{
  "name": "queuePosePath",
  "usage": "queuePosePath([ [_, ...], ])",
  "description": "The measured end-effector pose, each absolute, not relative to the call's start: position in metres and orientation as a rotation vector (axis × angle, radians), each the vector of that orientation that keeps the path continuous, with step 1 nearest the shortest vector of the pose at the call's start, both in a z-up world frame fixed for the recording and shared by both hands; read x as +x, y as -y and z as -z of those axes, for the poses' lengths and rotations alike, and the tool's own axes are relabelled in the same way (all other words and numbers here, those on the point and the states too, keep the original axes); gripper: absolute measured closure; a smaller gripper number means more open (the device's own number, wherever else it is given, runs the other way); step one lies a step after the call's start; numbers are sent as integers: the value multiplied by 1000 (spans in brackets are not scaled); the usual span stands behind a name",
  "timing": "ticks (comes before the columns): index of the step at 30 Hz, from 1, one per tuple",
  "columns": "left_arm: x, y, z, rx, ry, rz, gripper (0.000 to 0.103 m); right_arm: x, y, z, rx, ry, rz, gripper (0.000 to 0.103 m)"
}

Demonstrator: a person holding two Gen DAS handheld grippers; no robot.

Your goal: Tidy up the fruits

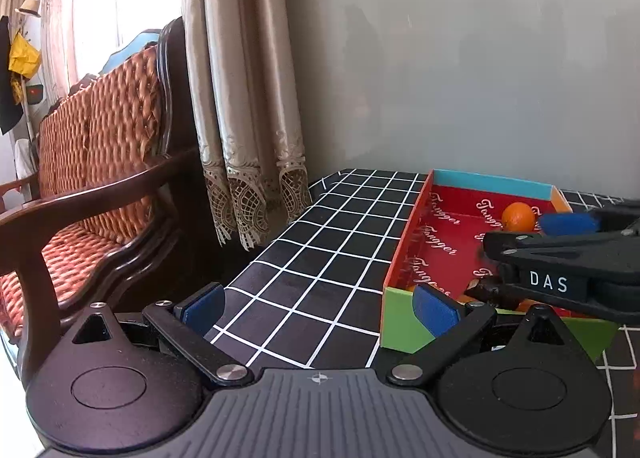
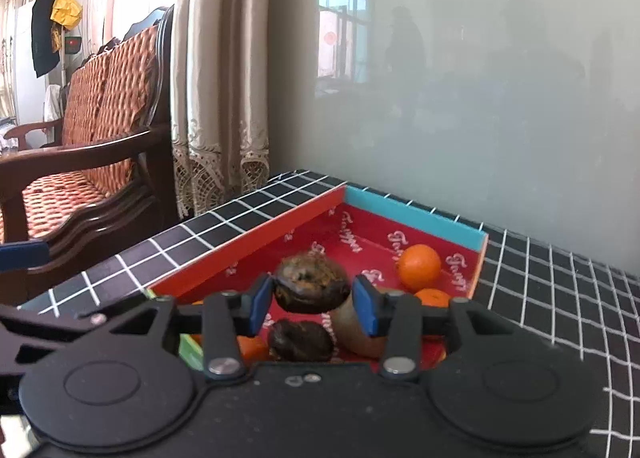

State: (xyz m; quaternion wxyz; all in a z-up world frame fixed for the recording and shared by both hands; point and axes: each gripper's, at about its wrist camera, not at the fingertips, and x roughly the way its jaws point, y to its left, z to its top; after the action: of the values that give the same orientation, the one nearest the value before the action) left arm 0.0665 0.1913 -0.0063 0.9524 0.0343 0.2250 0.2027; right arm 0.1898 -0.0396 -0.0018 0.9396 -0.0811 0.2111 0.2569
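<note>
**Right gripper over the fruit tray, left gripper idle**

Your right gripper [image 2: 313, 304] hung over the red tray [image 2: 256, 236], its blue pads [image 2: 365, 308] on either side of a dark, wrinkled fruit [image 2: 310, 287]. The left pad lay at the fruit's edge while a thin gap showed at the right one, so the jaws looked released rather than clamped. A second dark fruit [image 2: 300, 340] sat below in the tray, with a tan piece [image 2: 354, 328] just beside it. Two oranges [image 2: 419, 266] rested near the tray's far right corner, under its blue wall. Your left gripper [image 1: 318, 308] stood spread wide and empty above the black checked tablecloth [image 1: 320, 242], just beside the tray's green corner [image 1: 400, 322].
</note>
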Motion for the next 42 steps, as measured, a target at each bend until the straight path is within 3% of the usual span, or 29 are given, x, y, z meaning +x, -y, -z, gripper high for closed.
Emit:
queuePosePath([
  [5,67,-189,4,65,-457,-399,4,188,57,-4,-170,-393,-475,35],
  [7,66,-186,2,57,-451,-387,4,185,71,-7,-185,-374,-440,25],
  [18,40,-125,-6,64,-401,-235,3,153,186,-24,-142,-335,-238,24],
  [25,15,-87,-23,53,-342,-212,0,109,235,-16,-178,-349,-176,2],
  [36,-24,-56,-18,95,-410,-179,0,65,280,-18,-108,-329,-126,0],
  [42,-44,-50,-12,137,-354,-196,0,53,285,-15,-88,-314,-120,0],
])
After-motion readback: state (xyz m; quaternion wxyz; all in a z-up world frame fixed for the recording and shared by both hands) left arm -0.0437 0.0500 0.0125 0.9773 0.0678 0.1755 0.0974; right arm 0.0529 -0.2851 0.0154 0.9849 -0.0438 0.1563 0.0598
